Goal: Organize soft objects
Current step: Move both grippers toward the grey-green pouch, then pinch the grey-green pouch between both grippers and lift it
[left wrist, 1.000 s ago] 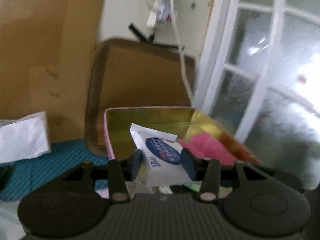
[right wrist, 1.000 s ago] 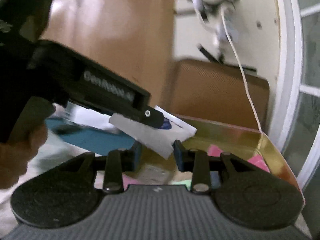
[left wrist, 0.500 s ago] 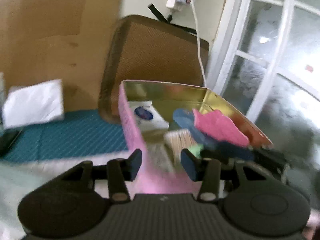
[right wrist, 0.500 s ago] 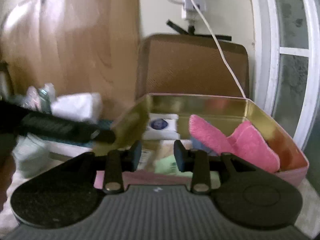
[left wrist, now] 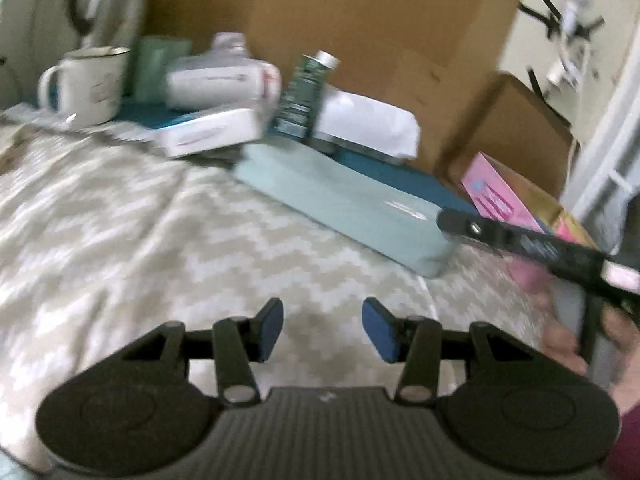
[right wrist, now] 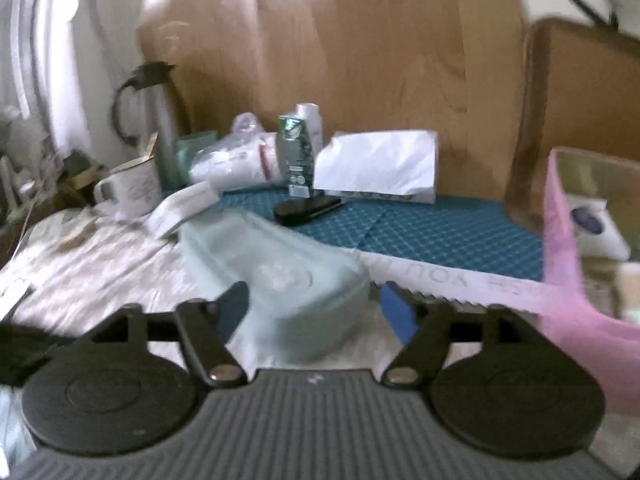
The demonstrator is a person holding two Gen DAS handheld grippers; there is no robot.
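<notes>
Both grippers are swinging away from the pink box, now sitting at the right edge of my right view with a white packet inside. My left gripper is hovering fingers apart over the zigzag cloth; my right gripper is gaping around a pale green case.

We've got soft, dimmish indoor light in both views, no hard shadows. Motion blur smears nearly everything; the mug and zigzag cloth go streaky in the left view, the pink box smears on the right. Fisheye bends the edges, corners go black. Pale glare top left, right view.
</notes>
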